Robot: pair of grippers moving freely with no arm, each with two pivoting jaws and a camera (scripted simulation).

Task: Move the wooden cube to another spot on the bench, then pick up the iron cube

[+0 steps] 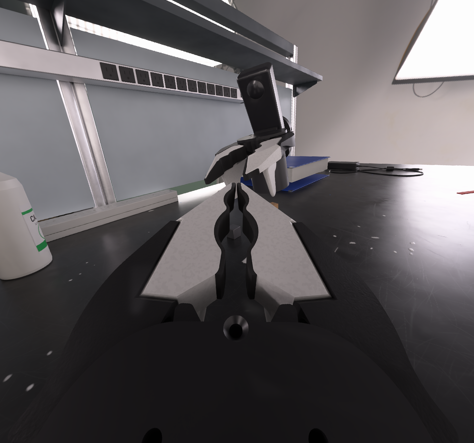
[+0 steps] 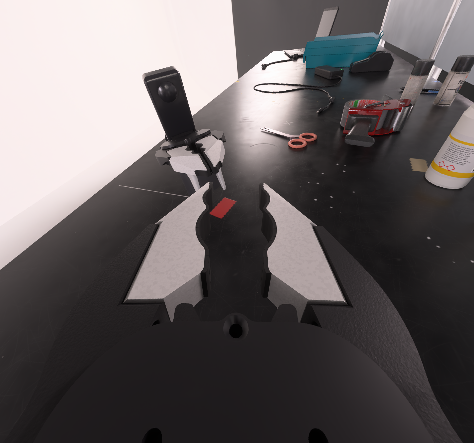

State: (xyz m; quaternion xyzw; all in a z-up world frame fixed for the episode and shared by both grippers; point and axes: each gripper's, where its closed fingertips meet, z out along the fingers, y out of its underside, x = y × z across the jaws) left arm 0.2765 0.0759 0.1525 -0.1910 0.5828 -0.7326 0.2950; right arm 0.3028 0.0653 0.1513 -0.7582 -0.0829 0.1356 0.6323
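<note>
Resting on the bench (image 1: 384, 264): one iron cube (image 1: 233, 234), one wooden cube (image 1: 274, 204)

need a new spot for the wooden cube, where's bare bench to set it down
Bare bench lies between the red tape patch, the scissors and the white bottle. The front strip past the left gripper is also free. Crowded: the far end around the tape dispenser, cable and teal bin.

A lab workbench: a scuffed black counter (image 2: 359, 225) under a long socket strip (image 1: 169, 81) and shelf (image 1: 179, 20), with reagent bottles (image 2: 456, 153), scissors (image 2: 295, 138), a tape dispenser (image 2: 372, 117).
</note>
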